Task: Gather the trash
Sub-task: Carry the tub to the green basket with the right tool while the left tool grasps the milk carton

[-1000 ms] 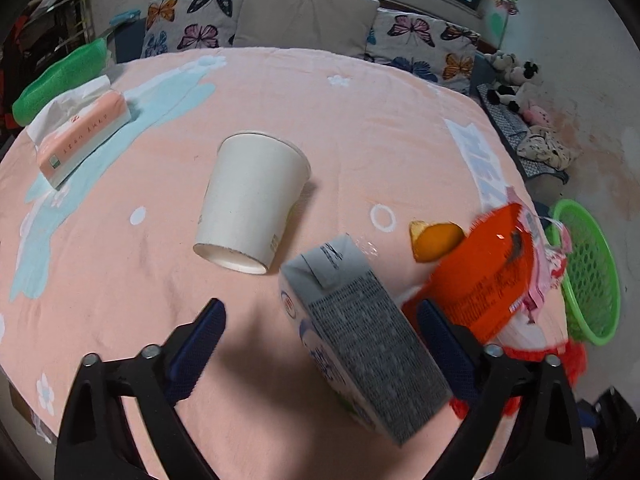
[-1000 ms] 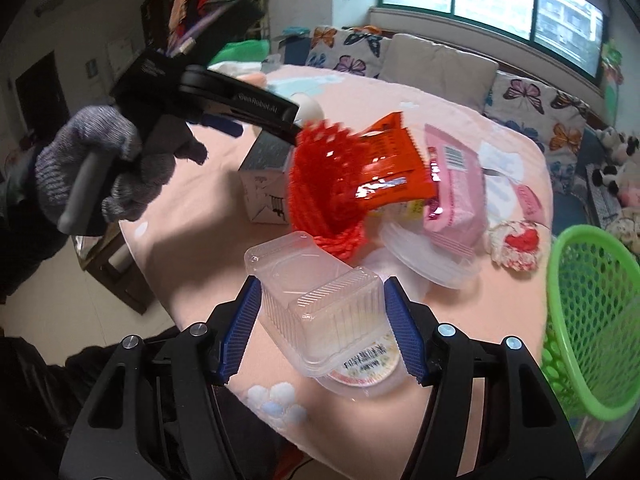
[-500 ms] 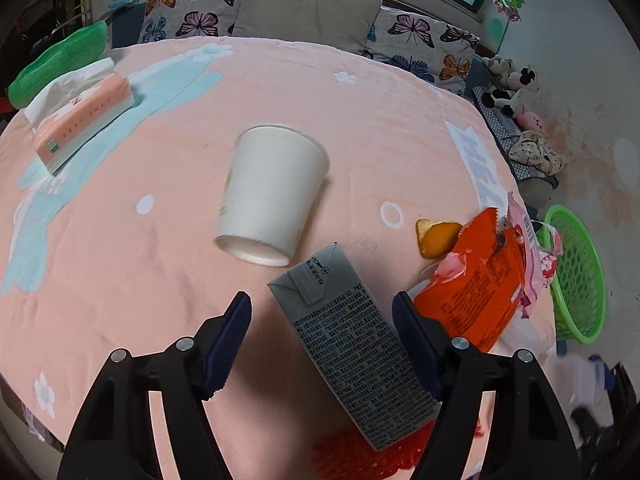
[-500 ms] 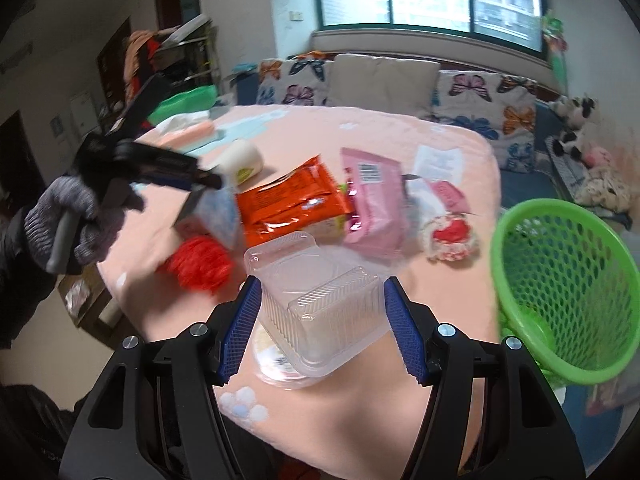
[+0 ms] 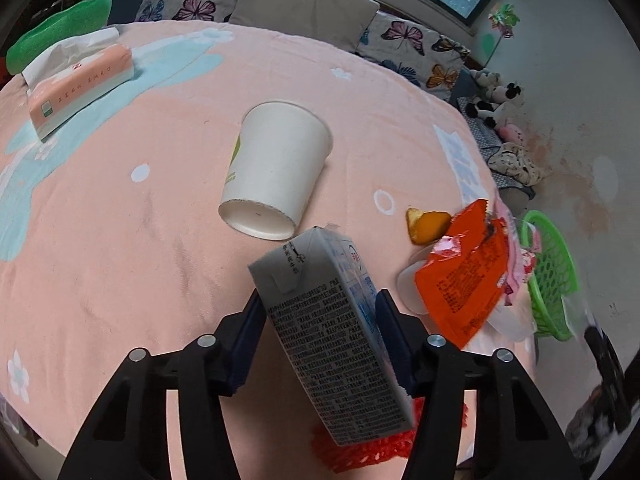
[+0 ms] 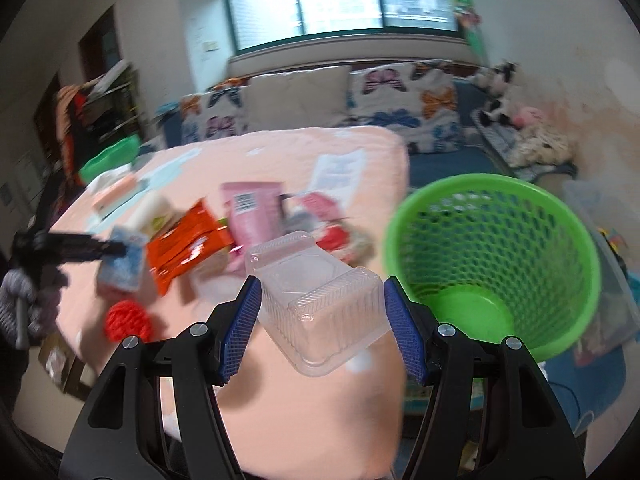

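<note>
Right wrist view: right gripper [image 6: 322, 312] clamps tub [image 6: 320, 300] beside bin [image 6: 496, 264]; carry it over the bin's rim before releasing; left gripper [image 5: 320, 332] grips carton [image 5: 332, 344].

Matt paper cup [image 5: 276, 168], clear glossy plastic box [image 6: 320, 304], fuzzy cloth table cover [image 5: 120, 240]

Right wrist view was motion-blurred — the pink packet [image 6: 256, 212] barcode and orange wrapper [image 6: 186, 242] print were unreadable. In the left wrist view, the red mesh [image 5: 360, 446] at lower centre lay largely behind the carton [image 5: 332, 340]; the green basket [image 5: 554, 276] — right of centre — was partly hidden by wrappers.
</note>
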The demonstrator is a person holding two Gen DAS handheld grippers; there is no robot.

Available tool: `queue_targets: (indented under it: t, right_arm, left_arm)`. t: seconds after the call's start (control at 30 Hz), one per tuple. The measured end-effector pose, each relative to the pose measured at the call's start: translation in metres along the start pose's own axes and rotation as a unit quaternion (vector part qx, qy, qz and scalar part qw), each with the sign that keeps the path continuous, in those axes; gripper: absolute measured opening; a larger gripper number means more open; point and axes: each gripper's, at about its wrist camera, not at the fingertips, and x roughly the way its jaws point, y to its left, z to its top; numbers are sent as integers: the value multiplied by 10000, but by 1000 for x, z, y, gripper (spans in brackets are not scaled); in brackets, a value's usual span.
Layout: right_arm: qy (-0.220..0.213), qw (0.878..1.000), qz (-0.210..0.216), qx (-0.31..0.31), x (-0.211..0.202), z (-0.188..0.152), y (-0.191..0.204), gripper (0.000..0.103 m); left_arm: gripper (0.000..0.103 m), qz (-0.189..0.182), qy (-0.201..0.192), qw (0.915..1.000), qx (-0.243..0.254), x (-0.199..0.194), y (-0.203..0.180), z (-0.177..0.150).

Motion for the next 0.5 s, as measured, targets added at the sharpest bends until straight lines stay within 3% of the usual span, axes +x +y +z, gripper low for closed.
queue_targets:
  t: [0.2, 0.5]
  right_arm:
    - [57, 9971, -625, 435, 9, 1, -40, 63]
    - [231, 9900, -1064, 893, 32, -3, -88, 63]
  left_arm:
    - [47, -183, -186, 9995, 198, -22, -11, 3]
    - [45, -632, -475, 9961, 379, -61, -29, 12]
